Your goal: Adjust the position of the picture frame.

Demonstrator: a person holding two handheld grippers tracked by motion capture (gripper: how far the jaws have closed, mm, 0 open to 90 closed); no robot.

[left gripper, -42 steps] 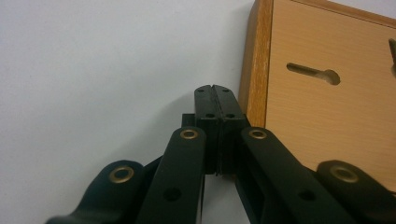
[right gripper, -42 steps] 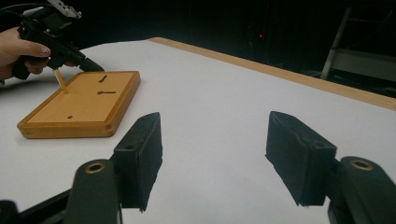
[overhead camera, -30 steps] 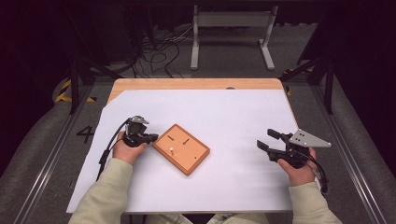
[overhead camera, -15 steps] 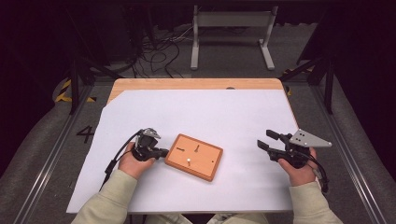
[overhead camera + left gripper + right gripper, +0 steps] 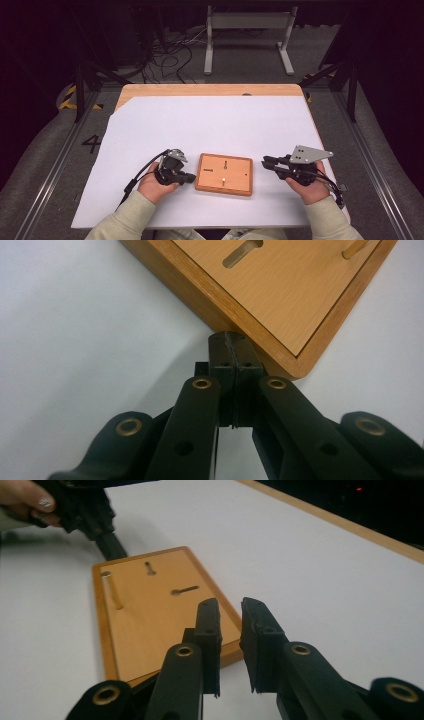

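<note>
The left gripper [image 5: 234,352], fingers pressed together, touches the wooden board's [image 5: 224,174] edge. The right gripper [image 5: 231,611], fingers slightly spread, hovers beside its opposite edge on the white bench [image 5: 210,120].

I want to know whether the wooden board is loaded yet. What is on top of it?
One wooden peg stands on the wooden board, beside two unfilled slots. The right gripper covers part of the near edge.
</note>
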